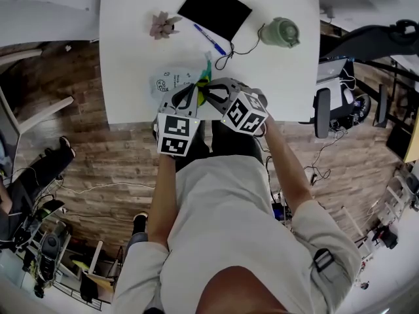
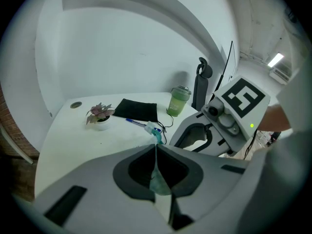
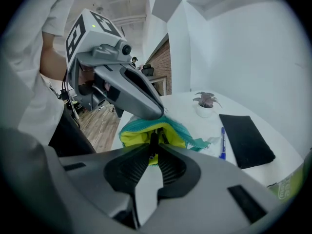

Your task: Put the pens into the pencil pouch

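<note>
White tbl (image 1: pixel 131 57) w/ pen (image 1: pixel 209 39), wood floor (image 1: pixel 98 162)

No wording is legible anywhere; the pencil pouch (image 1: pixel 171 80) carries small printed marks too blurred to read.

Bright, even indoor light bleaches the smooth white rectangular tabletop (image 1: pixel 131 44), shadows are soft, and both gripper views curve and darken toward their round edges.

White table (image 1: pixel 131 64) stands on wood-plank floor (image 1: pixel 98 159).
</note>
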The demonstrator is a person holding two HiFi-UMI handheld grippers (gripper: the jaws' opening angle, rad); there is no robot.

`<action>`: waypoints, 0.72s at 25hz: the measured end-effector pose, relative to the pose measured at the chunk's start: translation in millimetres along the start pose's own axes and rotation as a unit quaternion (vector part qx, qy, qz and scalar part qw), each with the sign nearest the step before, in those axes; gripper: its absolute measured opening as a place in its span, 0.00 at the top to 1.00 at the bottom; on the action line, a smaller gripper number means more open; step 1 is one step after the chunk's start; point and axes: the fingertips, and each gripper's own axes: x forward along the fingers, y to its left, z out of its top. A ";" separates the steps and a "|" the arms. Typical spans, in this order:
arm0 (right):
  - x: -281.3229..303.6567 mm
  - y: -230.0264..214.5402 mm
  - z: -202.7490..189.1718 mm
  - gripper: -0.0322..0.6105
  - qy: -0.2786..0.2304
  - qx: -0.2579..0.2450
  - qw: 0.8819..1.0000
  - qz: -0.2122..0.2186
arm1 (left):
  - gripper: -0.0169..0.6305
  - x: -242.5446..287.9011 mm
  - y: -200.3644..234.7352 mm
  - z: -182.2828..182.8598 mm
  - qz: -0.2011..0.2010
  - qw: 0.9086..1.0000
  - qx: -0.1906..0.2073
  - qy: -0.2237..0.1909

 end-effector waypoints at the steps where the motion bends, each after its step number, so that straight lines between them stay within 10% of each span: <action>1: 2.3 -0.9 0.7 0.86 -0.001 0.001 1.000 -0.001 | 0.97 0.3 0.2 0.1 0.000 1.000 0.000 0.000; 18: 21.5 -6.1 -0.7 0.78 0.000 0.014 1.000 -0.024 | 0.97 7.6 8.2 -2.4 -0.005 1.000 -0.006 0.000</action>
